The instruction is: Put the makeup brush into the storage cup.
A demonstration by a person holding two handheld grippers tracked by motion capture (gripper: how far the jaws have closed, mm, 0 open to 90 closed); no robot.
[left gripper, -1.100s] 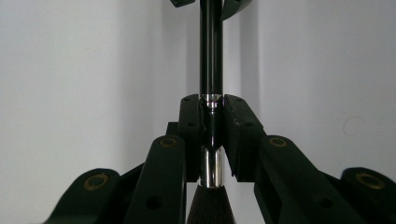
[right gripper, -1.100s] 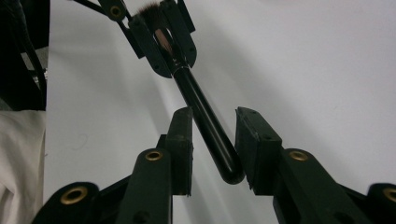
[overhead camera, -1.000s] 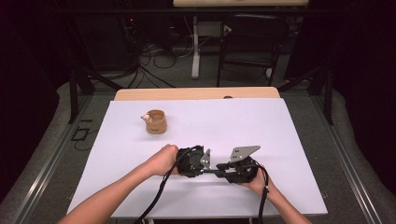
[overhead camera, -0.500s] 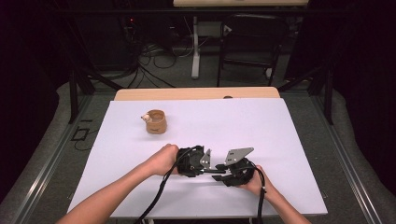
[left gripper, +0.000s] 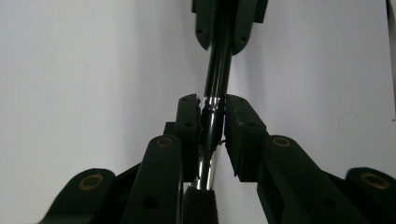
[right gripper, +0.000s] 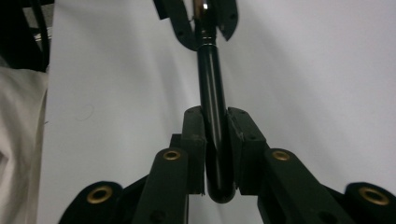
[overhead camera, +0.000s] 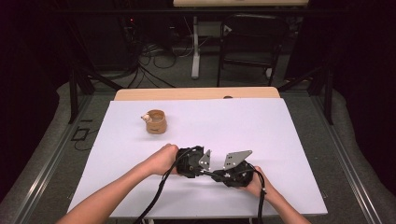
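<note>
High view: I hold both forearms low over the white table (overhead camera: 280, 126), the left gripper (overhead camera: 201, 164) and right gripper (overhead camera: 223, 173) pointed at each other, tips nearly meeting near the front edge. A small wooden cup (overhead camera: 156, 122) stands well apart, farther back.

Left gripper view: my jaws are clamped on the pen (left gripper: 211, 122), at its glossy chrome band (slim, cylindrical).

Right gripper view: my jaws have just been closing and now pinch the pen's smooth black barrel (right gripper: 213, 126), rounded end nearest the camera.
</note>
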